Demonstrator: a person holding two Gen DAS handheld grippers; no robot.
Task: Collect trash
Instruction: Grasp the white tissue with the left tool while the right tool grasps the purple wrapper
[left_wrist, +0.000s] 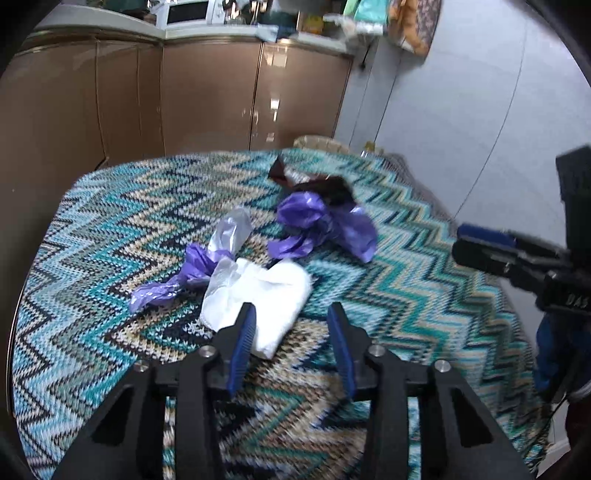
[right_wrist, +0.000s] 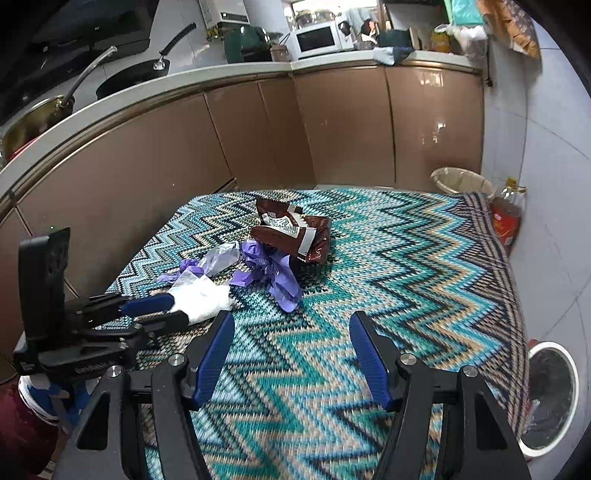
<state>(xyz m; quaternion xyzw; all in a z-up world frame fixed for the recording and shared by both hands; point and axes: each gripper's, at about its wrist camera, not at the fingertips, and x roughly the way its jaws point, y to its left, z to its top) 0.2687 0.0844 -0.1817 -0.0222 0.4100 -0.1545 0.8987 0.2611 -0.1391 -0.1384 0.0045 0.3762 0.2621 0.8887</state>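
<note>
Trash lies on a table under a zigzag-patterned cloth (left_wrist: 424, 266) (right_wrist: 406, 280): a white crumpled wad (left_wrist: 269, 291) (right_wrist: 203, 295), a clear plastic piece (left_wrist: 231, 232) (right_wrist: 221, 258), a small purple scrap (left_wrist: 173, 280) (right_wrist: 184, 269), a larger purple bag (left_wrist: 321, 225) (right_wrist: 273, 273) and a brown snack wrapper (left_wrist: 328, 188) (right_wrist: 291, 232). My left gripper (left_wrist: 291, 314) (right_wrist: 175, 312) is open low over the cloth. Its left finger overlaps the near edge of the white wad, and the pads do not press it. My right gripper (right_wrist: 291, 321) (left_wrist: 460, 243) is open to the right, with only cloth between its fingers.
Glossy brown cabinets (right_wrist: 332, 129) curve behind the table under a counter with pans and a microwave (right_wrist: 317, 38). A lined wastebasket (right_wrist: 461, 181) (left_wrist: 321, 142) and an oil bottle (right_wrist: 508, 218) stand beyond the far right corner. A white-rimmed bin (right_wrist: 550, 391) sits on the floor at the right.
</note>
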